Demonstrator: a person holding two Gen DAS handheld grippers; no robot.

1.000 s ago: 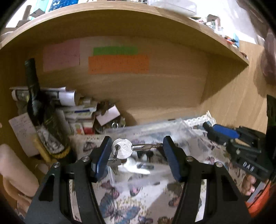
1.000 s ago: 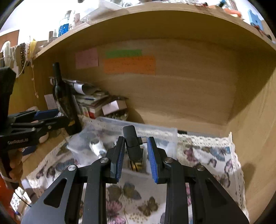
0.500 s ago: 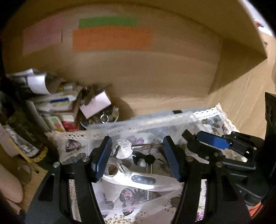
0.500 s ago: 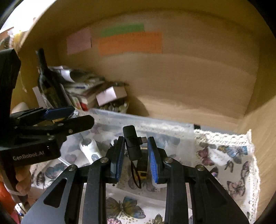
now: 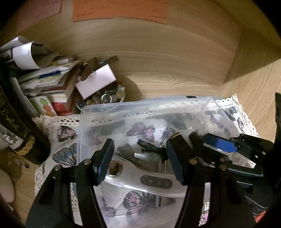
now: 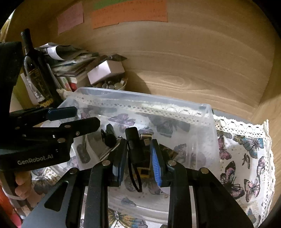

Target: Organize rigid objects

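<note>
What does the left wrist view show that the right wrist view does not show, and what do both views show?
Only the left wrist view shows the white device with a row of buttons, lying in the clear plastic bin under the open left gripper. Only the right wrist view shows the right gripper with the black dongle between its fingers, and the green note on the back wall. Both show the bin, the butterfly cloth, the dark bottle and the orange note.
</note>
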